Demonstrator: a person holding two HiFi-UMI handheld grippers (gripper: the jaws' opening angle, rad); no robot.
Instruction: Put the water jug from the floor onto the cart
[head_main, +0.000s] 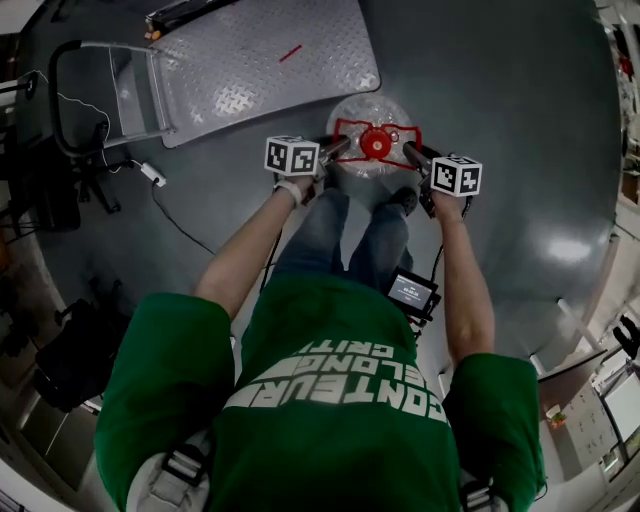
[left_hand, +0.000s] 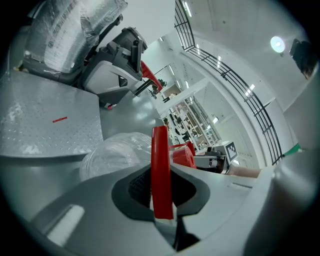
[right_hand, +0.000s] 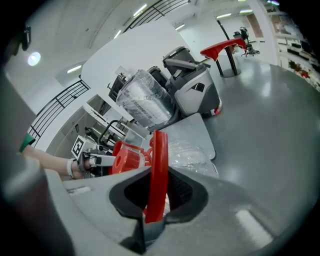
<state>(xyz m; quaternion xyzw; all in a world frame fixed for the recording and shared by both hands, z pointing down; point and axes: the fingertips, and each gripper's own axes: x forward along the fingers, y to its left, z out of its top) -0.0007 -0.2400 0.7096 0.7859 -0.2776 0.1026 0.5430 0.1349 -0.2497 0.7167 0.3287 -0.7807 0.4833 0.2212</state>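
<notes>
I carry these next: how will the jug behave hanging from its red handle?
Probably light: no water shows in the jug. It may swing, since the left gripper and right gripper pinch only its thin handle. Its round body would likely roll if laid sideways.

Glossy grey floor (head_main: 520, 120), white wall (right_hand: 135, 50), black railing (left_hand: 250, 100) overhead, ceiling strip lights (right_hand: 141, 9), red table (right_hand: 220, 47)

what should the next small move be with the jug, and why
Probably carry it toward the cart, keeping both grips. The left gripper and right gripper are each shut on the red handle of the water jug, and the cart's deck sits just beyond, to the left.
</notes>
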